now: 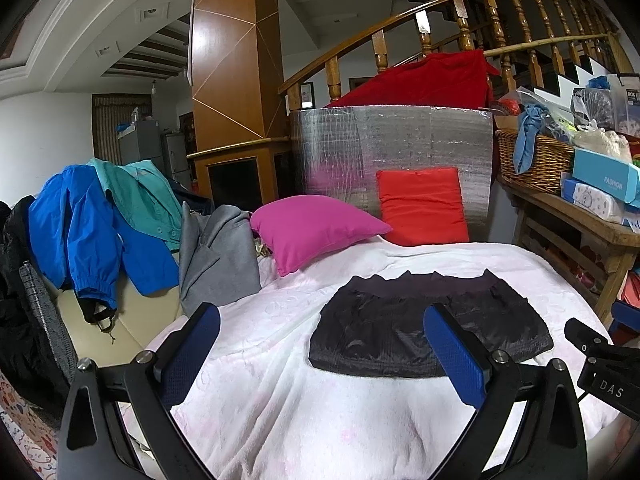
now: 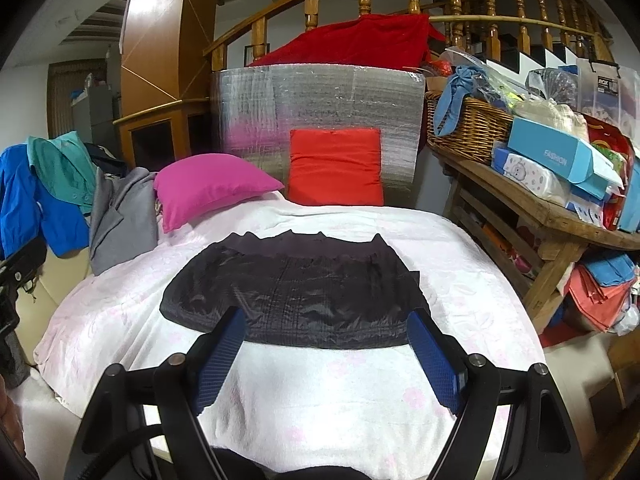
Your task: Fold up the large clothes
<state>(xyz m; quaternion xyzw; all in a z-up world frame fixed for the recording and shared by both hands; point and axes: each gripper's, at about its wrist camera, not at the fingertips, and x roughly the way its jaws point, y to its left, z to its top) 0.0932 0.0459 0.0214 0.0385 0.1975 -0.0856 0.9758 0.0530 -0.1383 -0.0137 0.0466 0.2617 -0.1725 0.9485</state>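
Observation:
A black quilted garment (image 1: 424,328) (image 2: 296,296) lies folded flat into a wide rectangle on the pale pink blanket (image 1: 280,360) (image 2: 328,400) that covers the bed. My left gripper (image 1: 320,344) hovers over the blanket near the garment's left front edge, open, nothing between its blue pads. My right gripper (image 2: 326,344) stands open just in front of the garment's near edge, also with nothing held. The right gripper's black body shows at the right edge of the left wrist view.
A magenta pillow (image 1: 312,228) and a red cushion (image 1: 420,204) lean at the bed's head against a silver foil panel (image 2: 320,96). Blue, teal and grey clothes (image 1: 120,220) pile on the left. A cluttered wooden bench (image 2: 540,208) with a wicker basket stands right.

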